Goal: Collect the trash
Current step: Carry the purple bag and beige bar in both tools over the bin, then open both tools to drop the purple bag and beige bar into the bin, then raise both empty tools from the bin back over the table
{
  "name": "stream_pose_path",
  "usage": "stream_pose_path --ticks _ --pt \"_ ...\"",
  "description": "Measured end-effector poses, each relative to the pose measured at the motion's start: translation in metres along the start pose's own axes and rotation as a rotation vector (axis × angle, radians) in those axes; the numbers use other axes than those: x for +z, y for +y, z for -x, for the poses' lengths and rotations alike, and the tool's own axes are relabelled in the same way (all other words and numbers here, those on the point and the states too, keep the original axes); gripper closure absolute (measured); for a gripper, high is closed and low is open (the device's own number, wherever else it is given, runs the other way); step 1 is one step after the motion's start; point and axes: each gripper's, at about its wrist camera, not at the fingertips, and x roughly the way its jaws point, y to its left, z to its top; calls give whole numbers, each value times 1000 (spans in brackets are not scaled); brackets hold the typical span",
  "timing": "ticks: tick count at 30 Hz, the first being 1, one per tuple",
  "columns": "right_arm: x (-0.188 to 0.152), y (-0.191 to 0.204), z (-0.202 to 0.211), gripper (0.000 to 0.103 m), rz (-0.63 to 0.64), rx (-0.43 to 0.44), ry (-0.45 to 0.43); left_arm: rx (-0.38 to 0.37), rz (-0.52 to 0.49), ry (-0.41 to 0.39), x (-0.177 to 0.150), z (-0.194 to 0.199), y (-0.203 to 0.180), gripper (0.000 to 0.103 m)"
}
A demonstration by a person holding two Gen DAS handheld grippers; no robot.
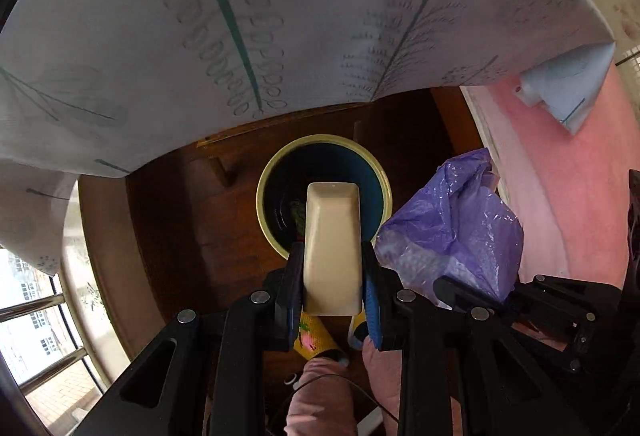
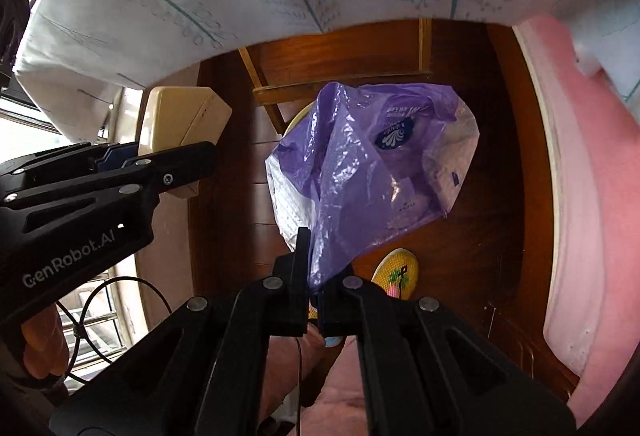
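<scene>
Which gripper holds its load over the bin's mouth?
The left gripper: its cream tray hangs over the bin. The right gripper pinches the purple bag alongside.

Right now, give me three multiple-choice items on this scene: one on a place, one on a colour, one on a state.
1. What lies directly below the cream tray?
A. the round bin
B. the pink bedding
C. the window bars

2. What colour is the plastic bag?
A. green
B. purple
C. black

3. How is the right gripper?
A. wide open, empty
B. shut on the bag
C. shut on the tray

Answers:
1. A: the left wrist view shows the tray, held by the left gripper, over the bin's dark opening.
2. B: it is translucent purple in both views.
3. B: its jaws pinch the bag's bunched lower end, and the bag hangs free.
</scene>
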Motion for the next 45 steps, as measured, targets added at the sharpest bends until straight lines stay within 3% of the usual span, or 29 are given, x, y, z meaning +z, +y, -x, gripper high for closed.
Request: stream_pose_path --ticks 6,13,14,16,18,21,27,34,45 --pt "-1 -42 -106 103 10 25 43 13 19 -18 7 -90 8 78" --pt "8 -74 -181 101 29 56 50 24 33 -4 11 -166 14 77" --pt "8 -78 -188 97 25 60 50 28 34 4 11 -174 14 74" --pt "12 -84 -200 80 18 49 44 31 44 17 15 -187 20 63" --pt "14 -88 -205 68 3 37 29 43 65 12 17 -194 21 43" --pt "12 -91 -209 64 -39 43 12 47 79 11 16 -198 30 26" --pt "22 -85 -195 63 -71 33 0 84 63 -16 13 -177 29 26" --pt "20 -82 -128 63 -118 31 -36 115 60 -67 15 -122 20 26" --pt "37 -56 15 63 -130 30 -132 90 64 -165 35 23 2 26"
